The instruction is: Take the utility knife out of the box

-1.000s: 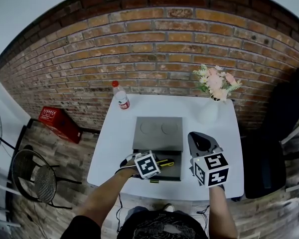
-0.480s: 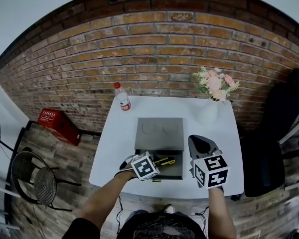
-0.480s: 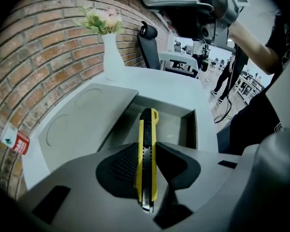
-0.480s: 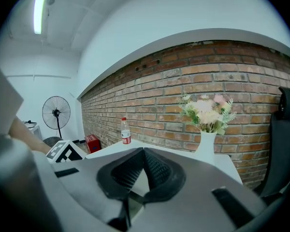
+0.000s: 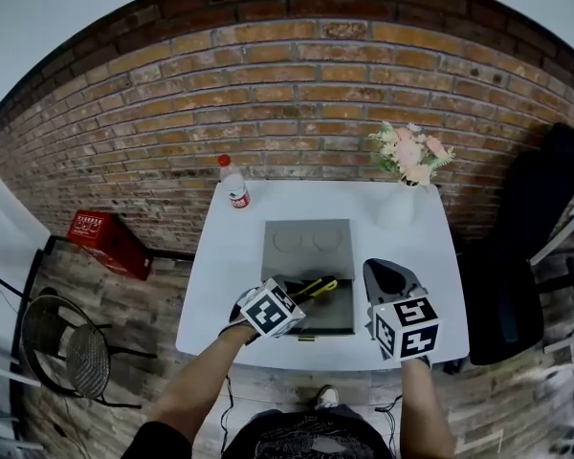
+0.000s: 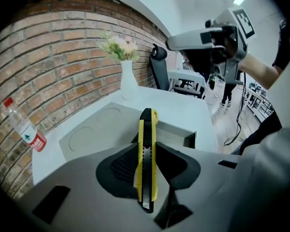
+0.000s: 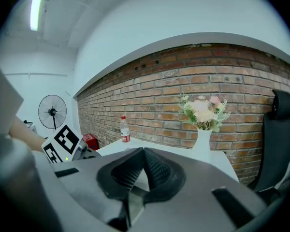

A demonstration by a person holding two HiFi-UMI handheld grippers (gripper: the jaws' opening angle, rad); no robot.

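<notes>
A: Where's the knife [image 6: 146, 158]?

B: Clamped in the left gripper [image 5: 292, 295], over the near left part of the box [image 5: 340, 314]. It seems clear of the tray floor, though I can't tell by how much.

A: How does it lie?

B: Its long axis runs along the line the gripper points, on edge between the pads. The far end sticks out well past the jaw tips, toward the flat lid and the brick wall. The near end reaches back toward the gripper's body. In the head view it slants up and to the right across the tray.

A: And the grip?

B: The jaws are narrow, pressed on the knife's two flat sides about midway along it. Nothing else is touched.

A: What does the next move turn on?

B: I'd say the tray's wall. The knife hangs above the tray, so it has to cross that wall without the far end dipping. Bare table [image 5: 220, 285] lies just left of the box, on the holding hand's side, which looks the shortest way out.

A: The right gripper [image 7: 144, 153]?

B: Well apart from the knife, beside the box's right edge. Its pads meet at the tips, with nothing between them. The left hand is plainly the nearer one, and it alone bears the knife.
</notes>
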